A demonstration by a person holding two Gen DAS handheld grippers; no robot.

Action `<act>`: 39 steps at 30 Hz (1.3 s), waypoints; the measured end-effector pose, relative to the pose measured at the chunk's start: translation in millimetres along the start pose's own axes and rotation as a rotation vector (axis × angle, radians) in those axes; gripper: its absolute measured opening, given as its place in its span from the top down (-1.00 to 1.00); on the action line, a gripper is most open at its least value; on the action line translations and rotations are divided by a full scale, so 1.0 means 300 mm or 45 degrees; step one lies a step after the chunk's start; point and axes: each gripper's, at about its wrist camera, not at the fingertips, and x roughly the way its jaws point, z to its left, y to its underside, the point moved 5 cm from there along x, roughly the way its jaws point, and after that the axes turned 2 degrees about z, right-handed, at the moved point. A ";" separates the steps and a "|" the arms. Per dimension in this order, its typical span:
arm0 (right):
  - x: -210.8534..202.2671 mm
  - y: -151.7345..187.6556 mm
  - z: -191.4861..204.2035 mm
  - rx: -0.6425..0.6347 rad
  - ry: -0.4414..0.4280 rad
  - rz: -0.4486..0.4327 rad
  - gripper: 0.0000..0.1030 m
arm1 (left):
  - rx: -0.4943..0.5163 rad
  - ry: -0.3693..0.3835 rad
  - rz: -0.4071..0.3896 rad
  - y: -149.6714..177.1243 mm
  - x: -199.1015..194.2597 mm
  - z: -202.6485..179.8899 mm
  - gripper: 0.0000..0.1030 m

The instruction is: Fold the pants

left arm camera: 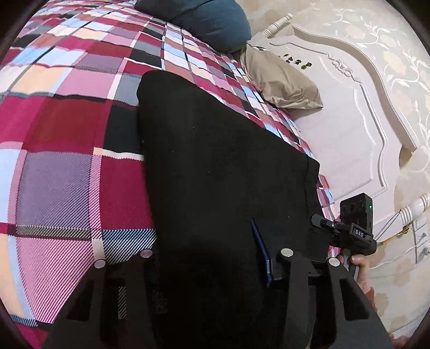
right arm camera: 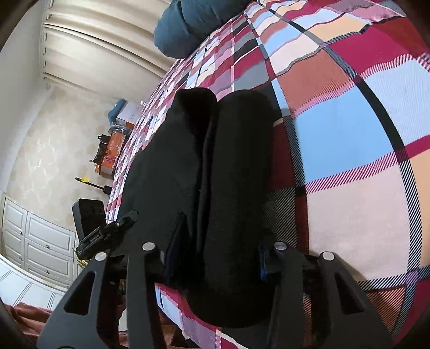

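Observation:
Black pants (left arm camera: 215, 166) lie folded on a plaid bedspread (left arm camera: 67, 128). In the left wrist view my left gripper (left arm camera: 215, 257) is open, its jaws wide apart over the near end of the pants, a blue pad (left arm camera: 262, 249) showing on the right finger. My right gripper (left arm camera: 346, 231) shows at the right edge of the pants. In the right wrist view the pants (right arm camera: 215, 166) run away from me as two long folded layers. My right gripper (right arm camera: 215, 249) is open around their near end. The left gripper (right arm camera: 107, 233) shows at the left.
A dark blue pillow (left arm camera: 209, 21) and a tan pillow (left arm camera: 279, 80) lie at the head of the bed by the white headboard (left arm camera: 349, 120). White drawers (right arm camera: 37, 247), boxes (right arm camera: 113, 150) and curtains (right arm camera: 94, 45) stand beyond the bed's left edge.

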 end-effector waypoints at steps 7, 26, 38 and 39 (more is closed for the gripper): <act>0.017 -0.004 0.015 -0.011 0.011 0.002 0.19 | 0.023 -0.018 -0.006 -0.004 -0.010 -0.009 0.12; 0.151 -0.019 0.114 -0.056 -0.037 0.064 0.19 | -0.039 -0.061 -0.074 -0.010 -0.148 0.122 0.13; 0.219 0.006 0.137 -0.060 -0.060 0.088 -0.06 | -0.102 0.076 -0.083 -0.005 -0.213 0.230 -0.08; 0.212 0.007 0.135 -0.051 -0.069 0.080 -0.10 | -0.113 0.136 -0.083 0.000 -0.213 0.240 -0.17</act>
